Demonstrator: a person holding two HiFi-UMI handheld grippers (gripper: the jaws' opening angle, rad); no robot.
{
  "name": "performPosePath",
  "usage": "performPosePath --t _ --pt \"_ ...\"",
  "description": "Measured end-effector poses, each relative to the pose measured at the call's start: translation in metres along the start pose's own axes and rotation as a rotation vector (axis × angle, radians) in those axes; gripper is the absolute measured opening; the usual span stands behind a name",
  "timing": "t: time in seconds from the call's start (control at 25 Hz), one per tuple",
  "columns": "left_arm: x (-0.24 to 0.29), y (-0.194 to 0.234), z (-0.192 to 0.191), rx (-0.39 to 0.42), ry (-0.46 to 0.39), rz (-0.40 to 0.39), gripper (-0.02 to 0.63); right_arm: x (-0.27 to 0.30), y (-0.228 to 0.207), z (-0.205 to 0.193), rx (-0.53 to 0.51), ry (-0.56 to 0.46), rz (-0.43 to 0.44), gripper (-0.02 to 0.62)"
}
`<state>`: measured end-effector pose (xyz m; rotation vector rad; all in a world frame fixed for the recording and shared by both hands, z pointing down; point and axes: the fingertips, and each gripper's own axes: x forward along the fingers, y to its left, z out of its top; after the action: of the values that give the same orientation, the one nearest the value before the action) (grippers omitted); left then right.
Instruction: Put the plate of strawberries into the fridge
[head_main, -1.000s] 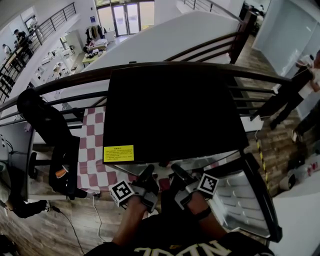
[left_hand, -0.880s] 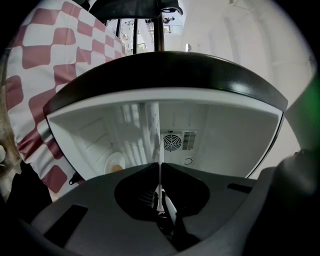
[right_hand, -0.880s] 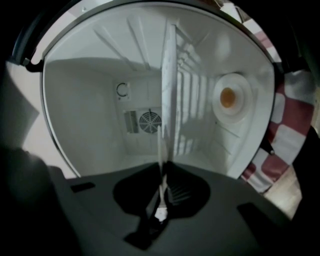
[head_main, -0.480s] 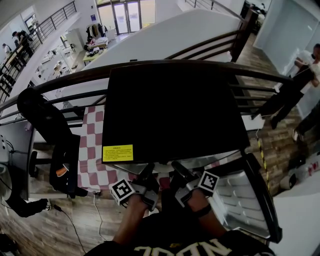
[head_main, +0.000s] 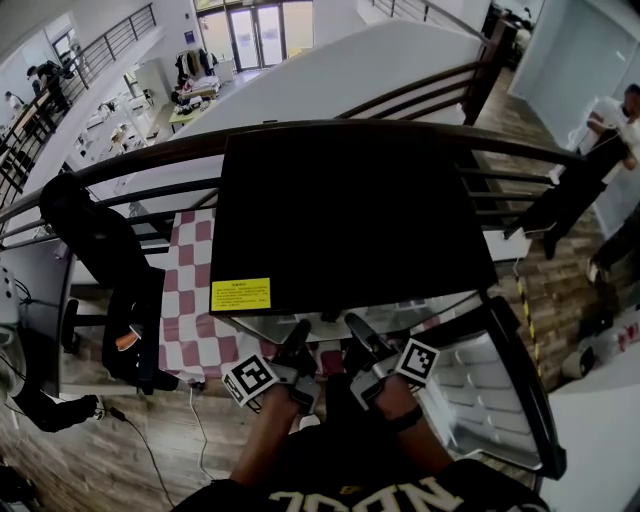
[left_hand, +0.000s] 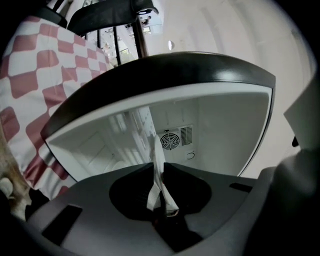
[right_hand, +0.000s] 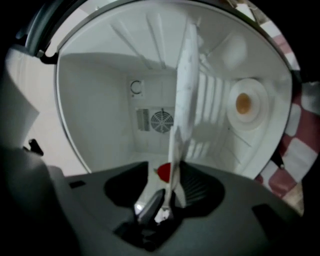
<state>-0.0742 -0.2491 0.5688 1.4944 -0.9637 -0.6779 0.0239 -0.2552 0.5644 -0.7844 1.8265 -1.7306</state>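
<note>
Right claw (right_hand: 167, 172) just spread off plate (right_hand: 185, 75) rim, left claw (left_hand: 159, 172) easing its pinch; pull both straight out, no dragging.

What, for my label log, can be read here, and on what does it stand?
Nothing reads clearly.
Yellow label on the black fridge top: print too small to read.
Person's shirt: pale letters cut off by the frame edge, unreadable.
Left marker cube, right marker cube: black-and-white patterns, no words.
</note>
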Motion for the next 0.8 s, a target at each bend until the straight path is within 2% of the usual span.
performPosePath --t 0.12,0.36,0.44,0.48,0.6,0.64,0.72,0.8 --pt "-0.009 -0.002 0.004 0.144 -0.002 0.014 0.165 -0.003 0.009 -0.001 -0.128 0.027 0.016 0.258" --pt "-0.032 -0.004 -0.003 0.382 0.020 0.023 0.179 -0.029 -0.003 -0.003 -0.264 0.007 -0.086 0.279" --pt "-0.036 -0.006 -0.010 0.475 0.043 0.007 0.179 -0.031 -0.001 -0.004 -0.281 -0.001 -0.039 0.279" --pt "-0.038 -0.008 -0.015 0.512 0.059 -0.006 0.179 -0.034 -0.003 -0.005 -0.273 -0.010 -0.044 0.279" --pt "-0.042 -0.009 -0.031 0.601 0.106 -0.028 0.179 -0.053 -0.022 -0.013 -0.248 -0.036 -0.180 0.279" --pt "-0.044 -0.009 -0.035 0.638 0.115 -0.022 0.179 -0.052 -0.018 -0.016 -0.298 -0.031 -0.160 0.279" --pt "-0.046 -0.008 -0.038 0.730 0.116 0.005 0.179 -0.047 -0.001 -0.016 -0.512 -0.019 -0.096 0.279" --pt "-0.048 -0.008 -0.039 0.827 0.105 0.030 0.178 -0.051 0.008 -0.013 -0.743 -0.026 -0.136 0.278"
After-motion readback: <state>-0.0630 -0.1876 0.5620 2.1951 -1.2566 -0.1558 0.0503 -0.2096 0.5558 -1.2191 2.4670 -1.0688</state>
